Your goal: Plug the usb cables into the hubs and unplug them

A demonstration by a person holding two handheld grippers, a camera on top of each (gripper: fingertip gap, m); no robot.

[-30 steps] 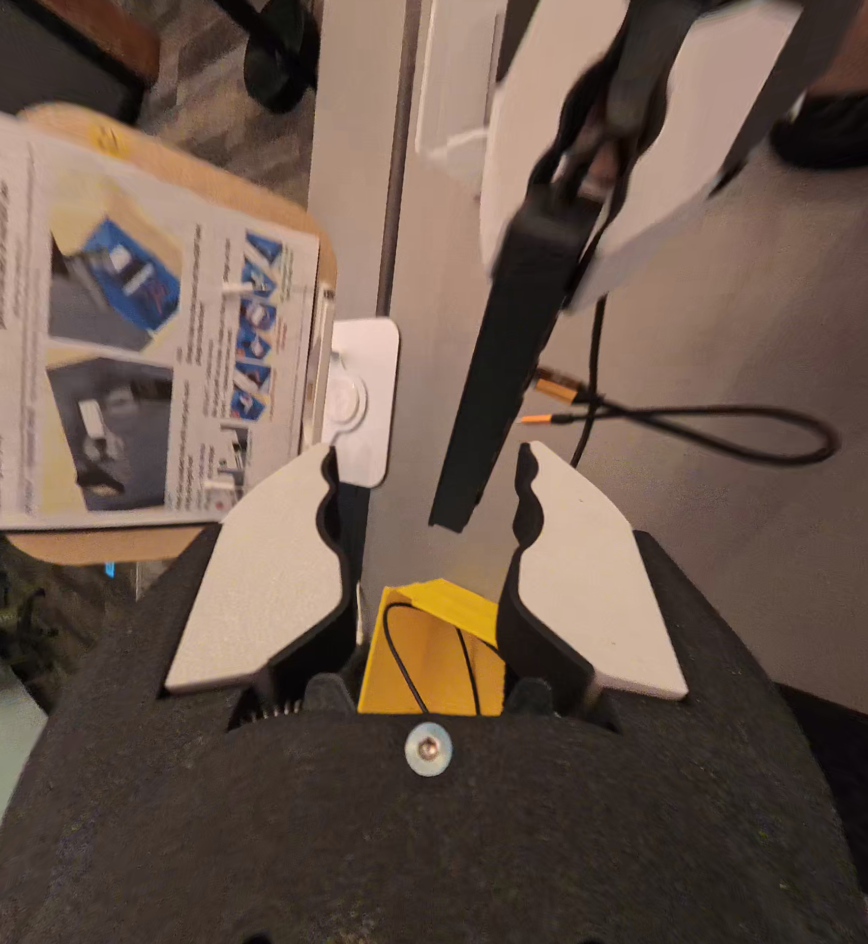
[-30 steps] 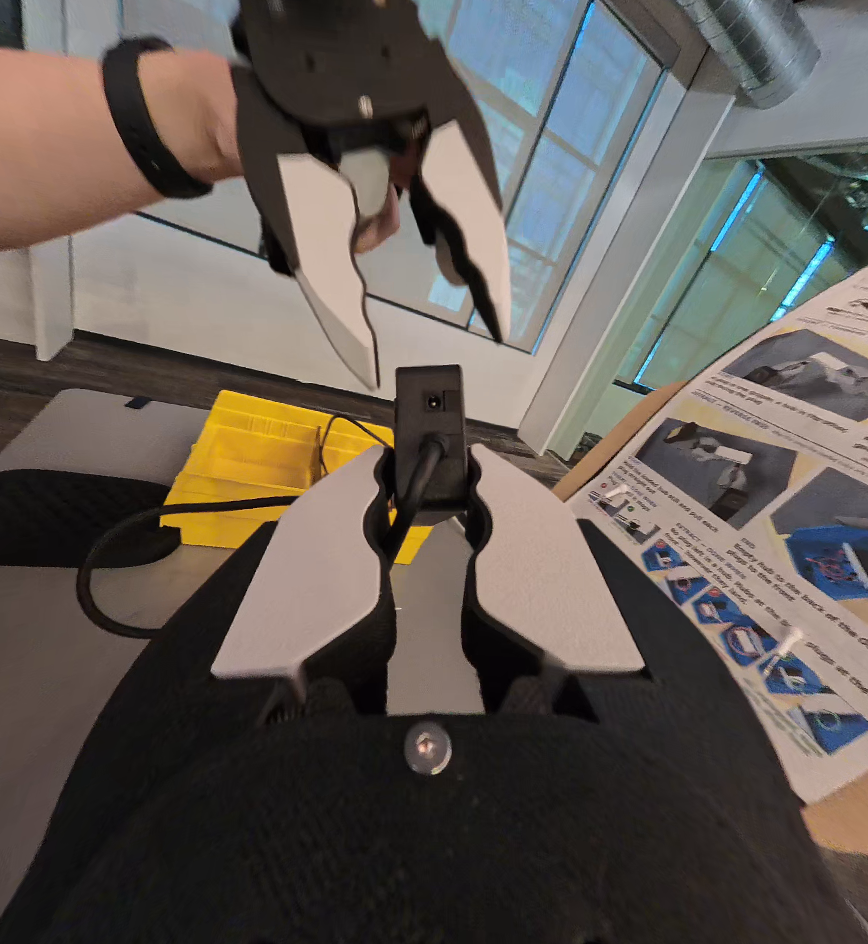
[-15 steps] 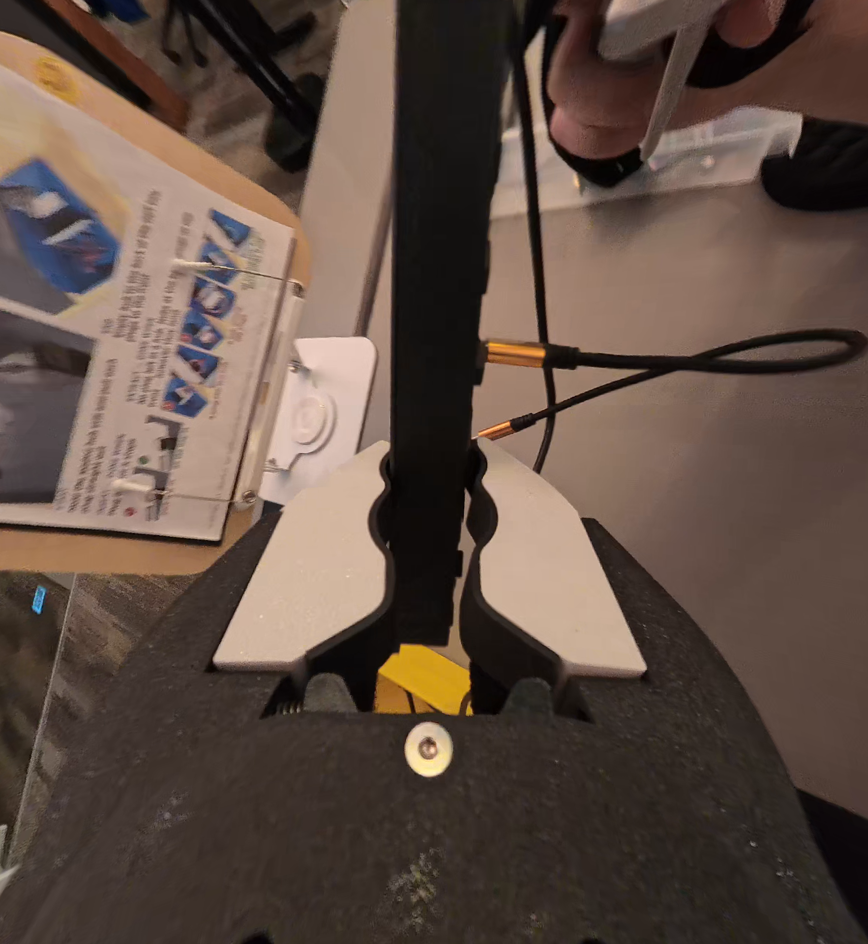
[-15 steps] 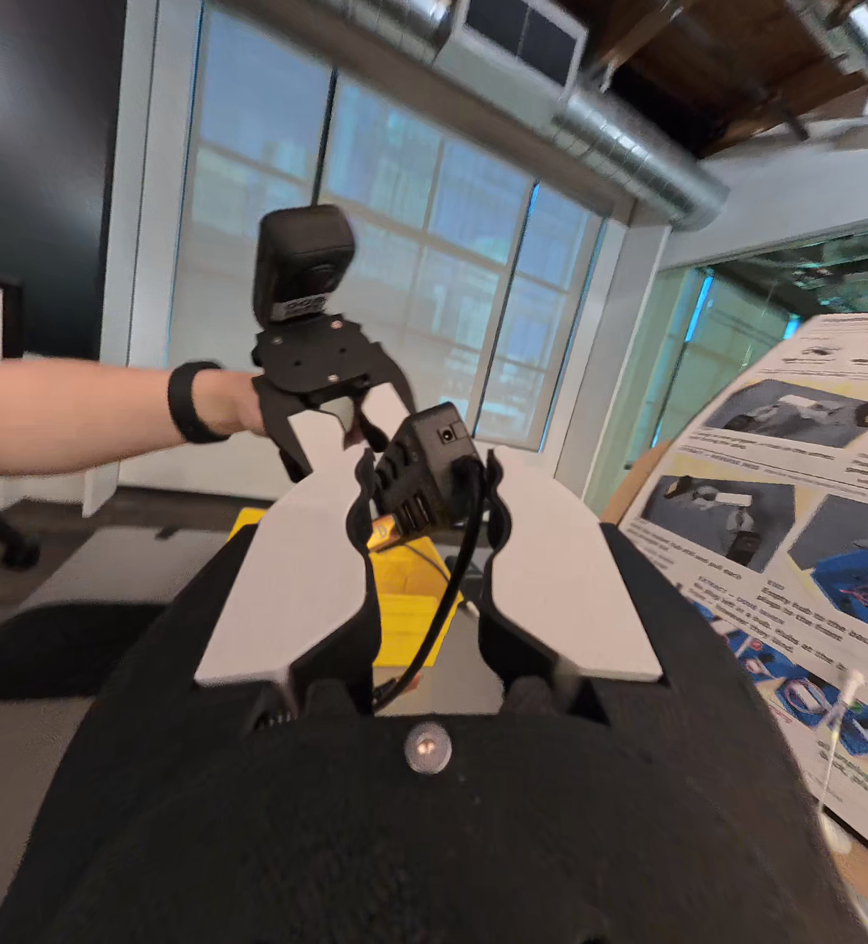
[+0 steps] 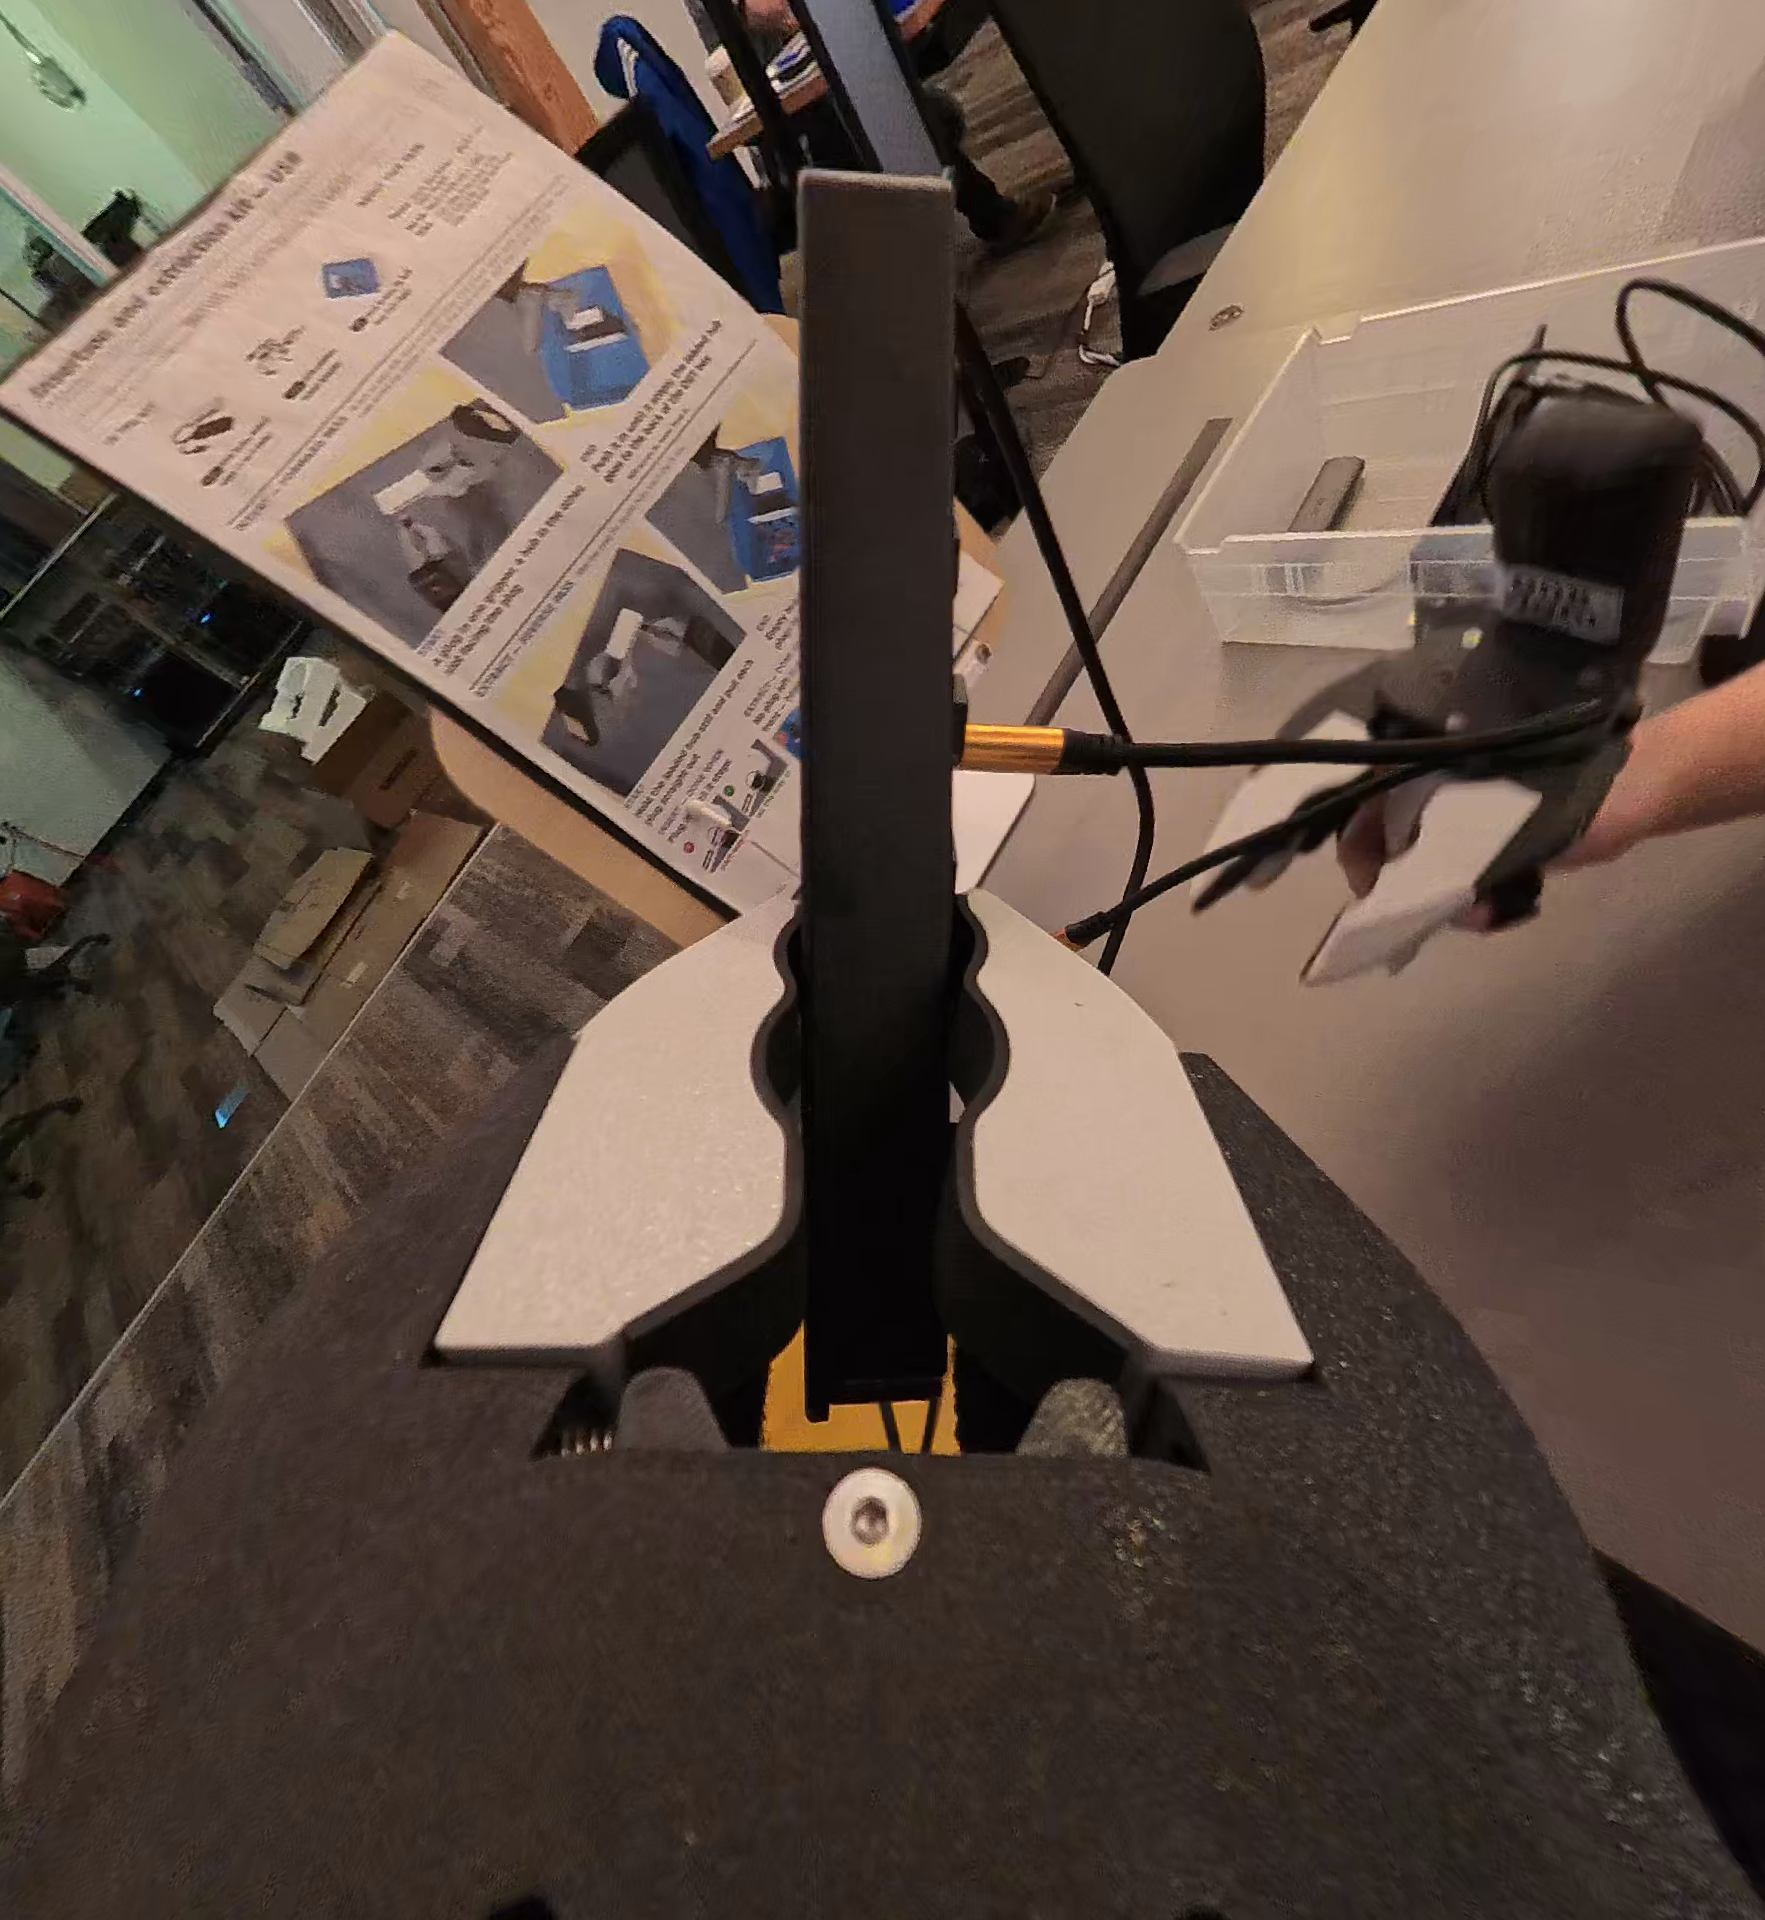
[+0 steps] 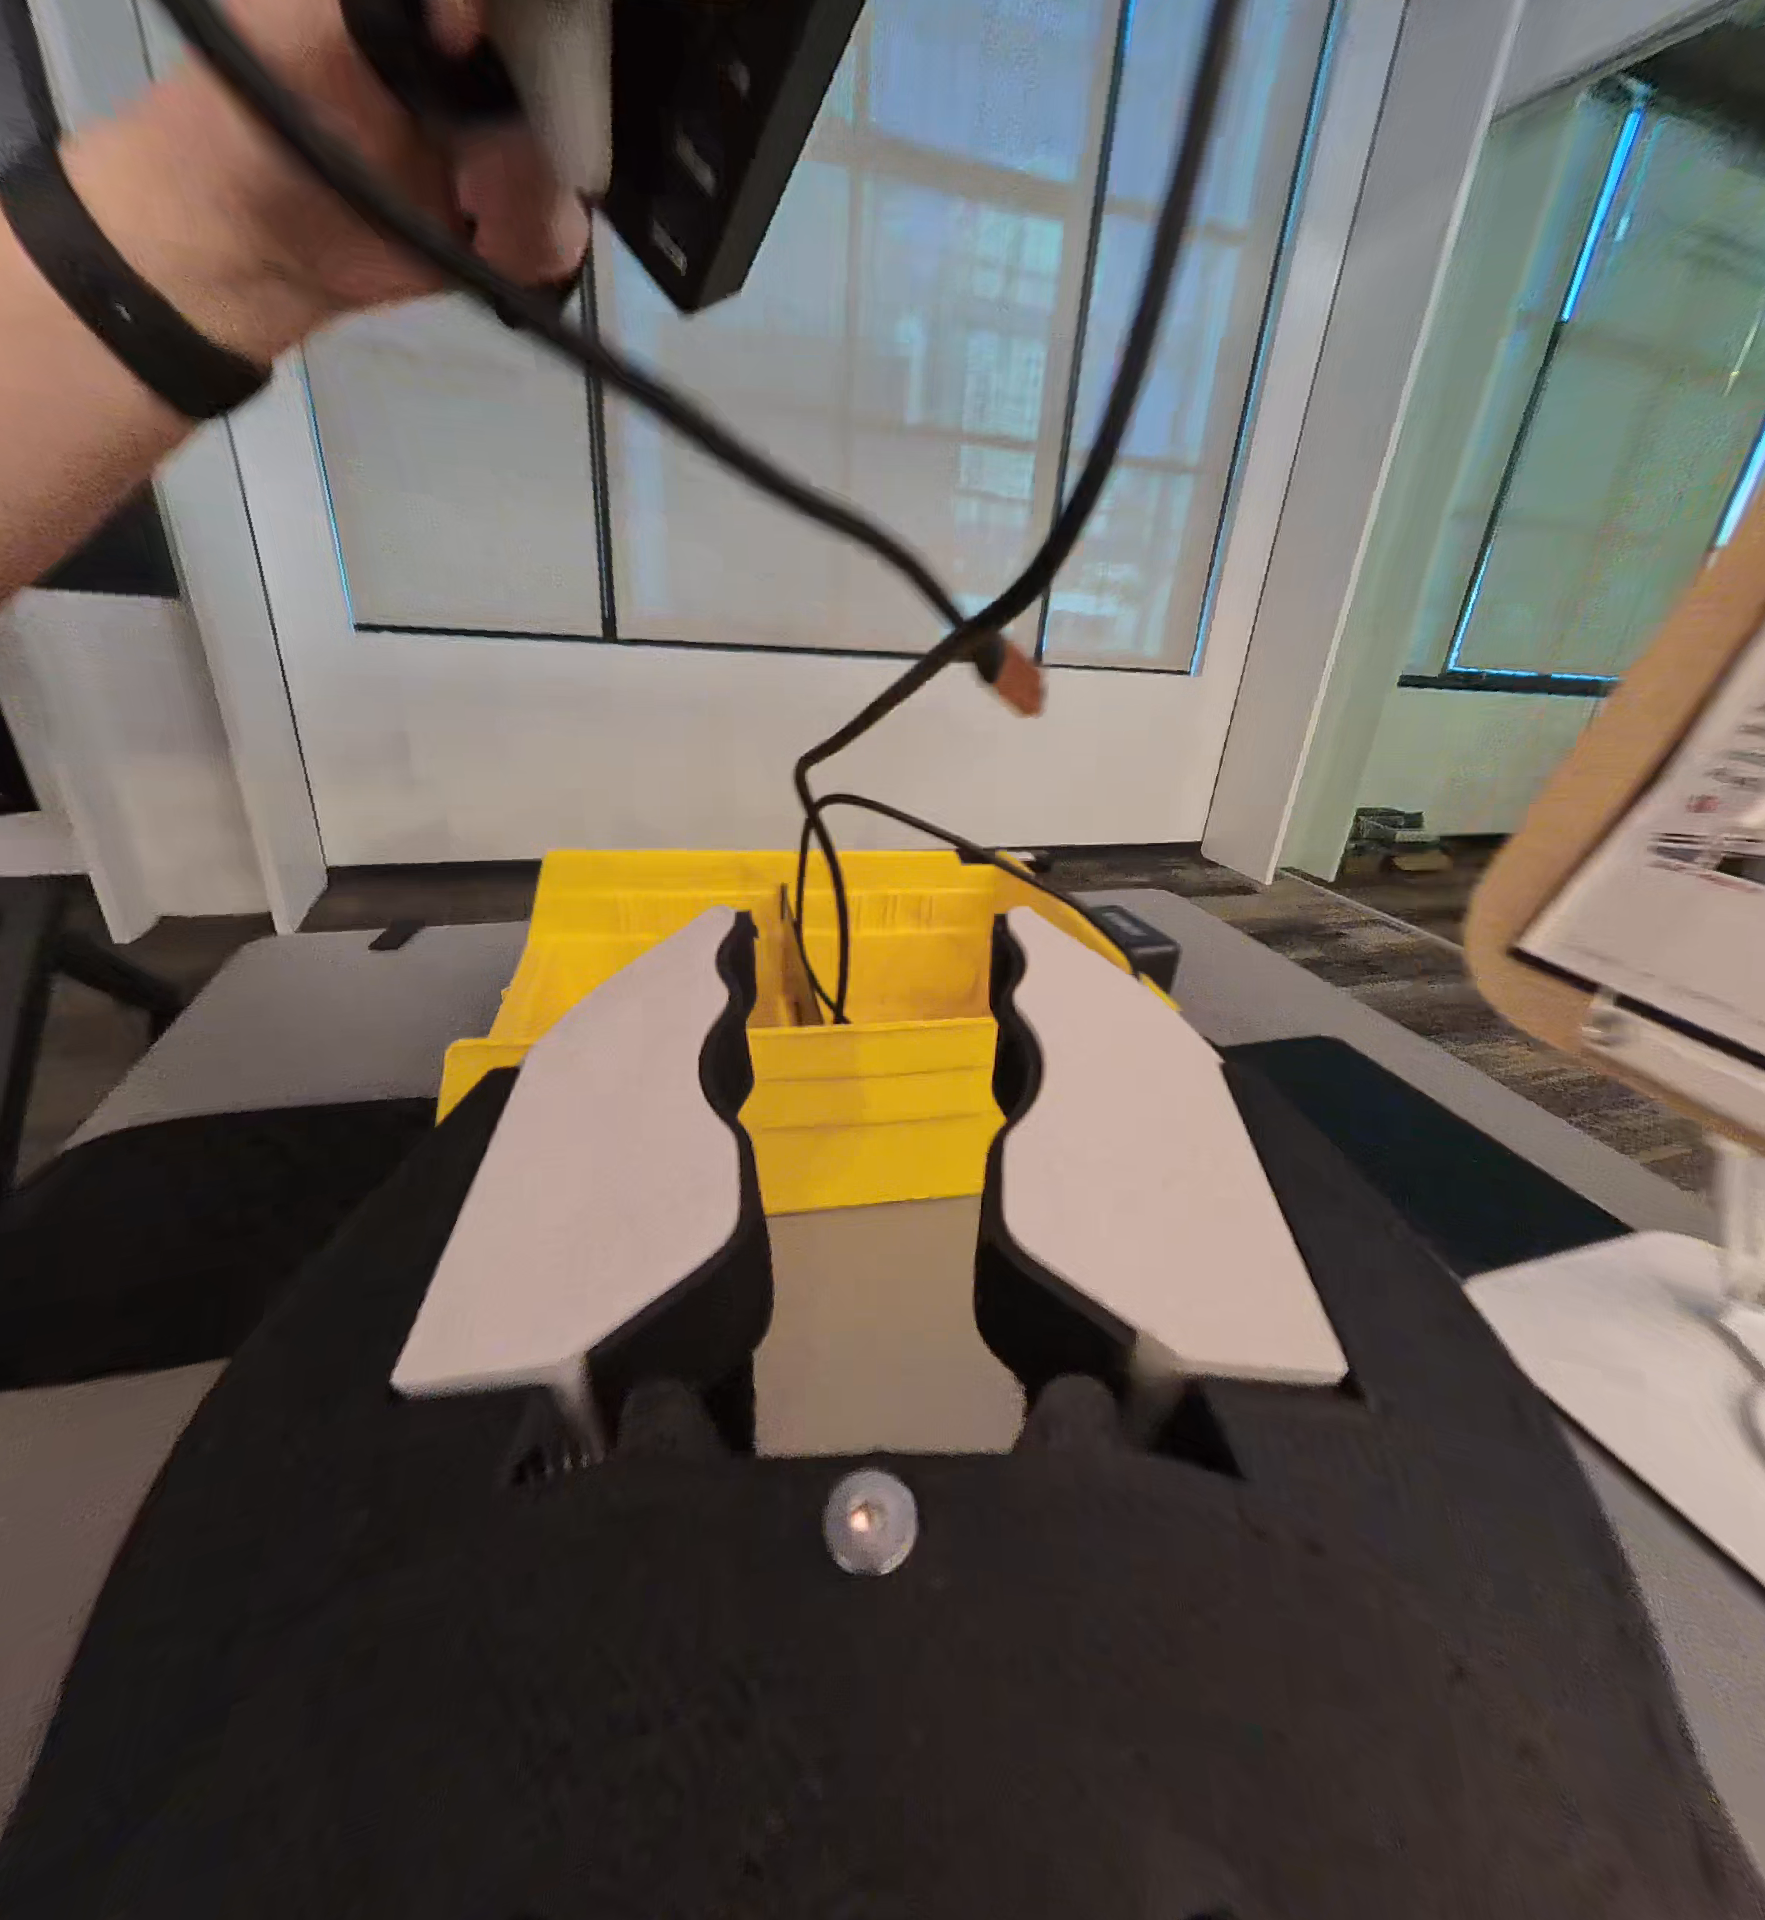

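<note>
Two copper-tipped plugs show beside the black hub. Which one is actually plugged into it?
The thicker gold-sleeved plug, seated in the hub held by the left gripper. The thinner copper-tipped plug below it dangles free on its cable.

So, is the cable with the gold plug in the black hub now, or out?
In. The gold plug sits against the side of the black hub, which the left gripper clamps; a second connector hangs free.

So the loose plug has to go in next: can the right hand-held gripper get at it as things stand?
Probably yes. The right hand-held gripper is open and empty, and the loose plug dangles in free air ahead of and above it, over the yellow bin. Only the thin cables cross nearby.
</note>
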